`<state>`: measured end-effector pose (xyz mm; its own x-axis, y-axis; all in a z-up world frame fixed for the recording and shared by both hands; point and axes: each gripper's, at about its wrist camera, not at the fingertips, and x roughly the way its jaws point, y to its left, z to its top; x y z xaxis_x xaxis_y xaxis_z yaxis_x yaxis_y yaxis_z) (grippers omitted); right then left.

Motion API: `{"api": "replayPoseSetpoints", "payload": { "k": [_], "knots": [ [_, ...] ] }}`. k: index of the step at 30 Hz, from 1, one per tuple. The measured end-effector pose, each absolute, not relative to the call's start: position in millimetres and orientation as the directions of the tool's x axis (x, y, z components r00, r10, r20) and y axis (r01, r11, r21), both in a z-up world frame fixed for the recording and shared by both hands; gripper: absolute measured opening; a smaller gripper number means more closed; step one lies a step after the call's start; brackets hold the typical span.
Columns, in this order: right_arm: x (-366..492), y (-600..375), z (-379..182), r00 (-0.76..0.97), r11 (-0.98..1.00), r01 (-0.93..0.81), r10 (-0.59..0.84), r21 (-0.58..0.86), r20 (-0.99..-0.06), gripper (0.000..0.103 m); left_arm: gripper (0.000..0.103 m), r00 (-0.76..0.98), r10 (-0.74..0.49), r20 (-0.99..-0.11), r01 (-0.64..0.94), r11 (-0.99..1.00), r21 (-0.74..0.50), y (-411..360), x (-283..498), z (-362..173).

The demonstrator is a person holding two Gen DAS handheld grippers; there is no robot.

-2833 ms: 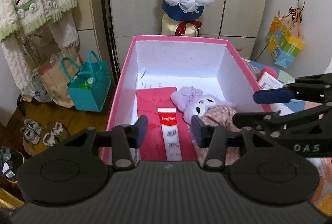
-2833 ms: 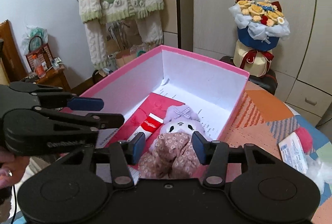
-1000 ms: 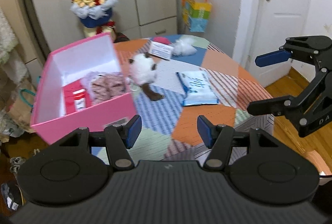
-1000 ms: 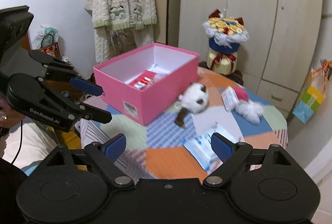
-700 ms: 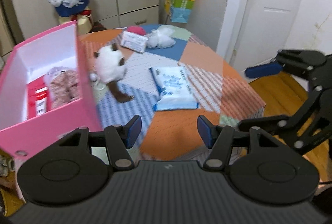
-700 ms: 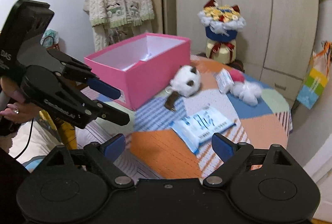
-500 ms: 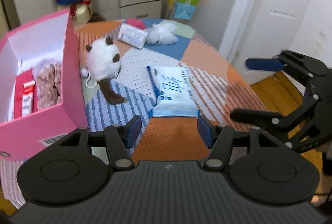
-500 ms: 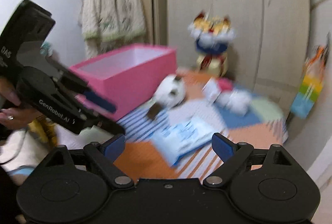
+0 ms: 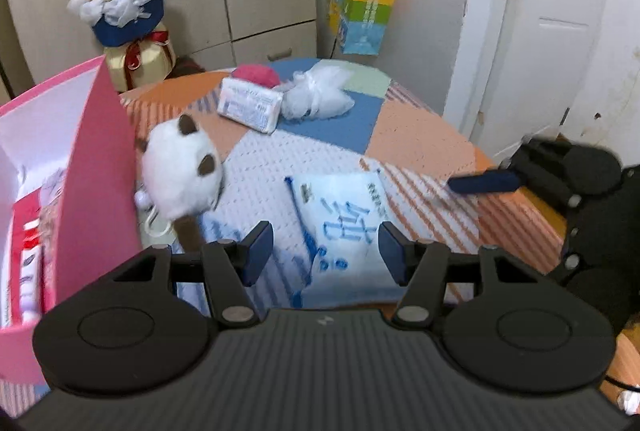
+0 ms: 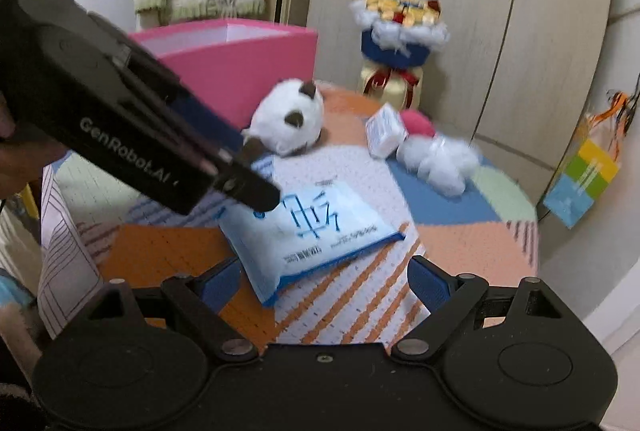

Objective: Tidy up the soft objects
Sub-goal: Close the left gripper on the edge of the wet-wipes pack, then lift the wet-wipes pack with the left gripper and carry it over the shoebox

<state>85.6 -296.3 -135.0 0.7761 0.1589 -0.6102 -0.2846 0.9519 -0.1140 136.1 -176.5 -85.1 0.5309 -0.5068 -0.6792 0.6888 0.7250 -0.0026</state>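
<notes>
On the patchwork table (image 9: 416,135) the pink box (image 9: 100,167) stands at the left, already holding some things, while the blue-and-white soft pack (image 10: 316,231) lies flat in the middle, just beyond both tools. The step in hand looks like a reach for that pack; next, one gripper must drop lower and straddle an edge. The right gripper (image 10: 324,281) tilts downward with jaws wide and empty; the left gripper (image 9: 326,251) slants down beside it, jaws partly apart, holding nothing.
</notes>
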Motion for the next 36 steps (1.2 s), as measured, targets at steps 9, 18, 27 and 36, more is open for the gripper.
{"api": "replayPoseSetpoints", "payload": {
  "k": [9,18,27,36],
  "knots": [
    [93,-284,-152,0.784,0.954,-0.296,0.214,-0.049,-0.583,0.091,0.035,0.430,-0.568,-0.702,0.602,0.760,-0.246,-165,162,-118],
    [107,-293,-162,0.737,0.959,-0.254,0.277,0.127,-0.616,0.089,0.029,0.401,-0.591,-0.700,0.516,0.777,-0.360,-156,168,-131],
    [93,-275,-170,0.805,0.979,-0.198,0.194,0.053,-0.561,0.065,0.026,0.379,-0.612,-0.694,0.518,0.762,-0.389,-154,164,-130],
    [74,-268,-166,0.837,0.980,-0.201,0.177,0.010,-0.517,0.048,0.028,0.397,-0.594,-0.699,0.591,0.749,-0.301,-164,131,-119]
  ]
}}
